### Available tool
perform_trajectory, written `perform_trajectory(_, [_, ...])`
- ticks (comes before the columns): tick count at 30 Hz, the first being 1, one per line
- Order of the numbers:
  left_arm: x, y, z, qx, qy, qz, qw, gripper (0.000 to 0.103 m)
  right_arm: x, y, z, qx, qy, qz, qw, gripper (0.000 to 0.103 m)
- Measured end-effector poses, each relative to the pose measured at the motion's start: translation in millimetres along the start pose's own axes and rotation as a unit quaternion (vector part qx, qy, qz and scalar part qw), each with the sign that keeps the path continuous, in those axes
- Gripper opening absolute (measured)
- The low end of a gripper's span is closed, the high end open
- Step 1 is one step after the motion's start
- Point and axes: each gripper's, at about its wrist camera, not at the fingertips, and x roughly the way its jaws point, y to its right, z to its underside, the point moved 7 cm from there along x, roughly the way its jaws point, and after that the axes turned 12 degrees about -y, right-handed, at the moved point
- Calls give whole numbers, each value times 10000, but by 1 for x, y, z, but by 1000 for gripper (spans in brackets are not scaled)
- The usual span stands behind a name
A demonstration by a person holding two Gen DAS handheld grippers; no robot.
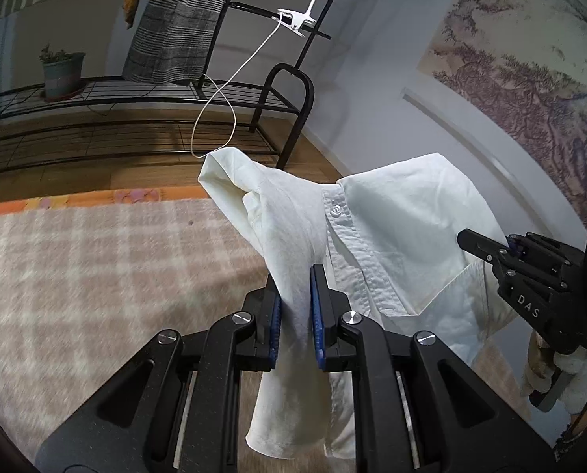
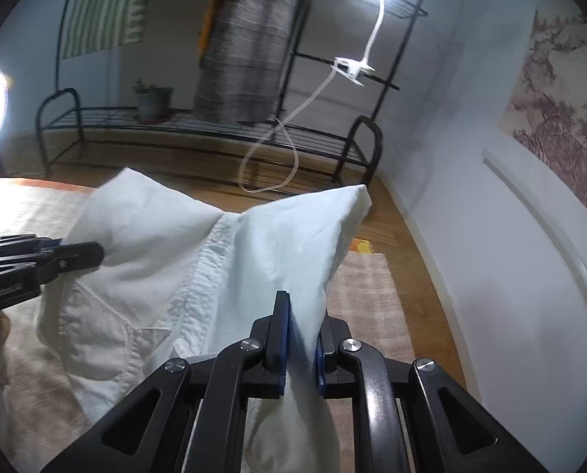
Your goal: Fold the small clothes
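While both clamp the white shirt [image 1: 392, 213] and hold it aloft over the plaid blanket [image 1: 96, 260], the left hand-held gripper [image 1: 295, 311] and right hand-held gripper [image 2: 301, 339] seem mid-carry; next, I judge, comes laying it flat near the blanket's orange edge.
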Motion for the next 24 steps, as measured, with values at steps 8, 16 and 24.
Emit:
perform_trajectory(8, [29, -22, 5, -305, -273, -386, 9984, 12, 58, 21, 1, 135, -224, 179, 9995, 8])
perform_trajectory(16, [43, -26, 8, -186, -646, -956, 9932, 21, 100, 46, 15, 706, -922, 221, 9930, 30])
perform_trajectory(24, [6, -15, 18, 37, -442, -1086, 9931, 22, 79, 61, 23, 1061, -900, 357, 9896, 39])
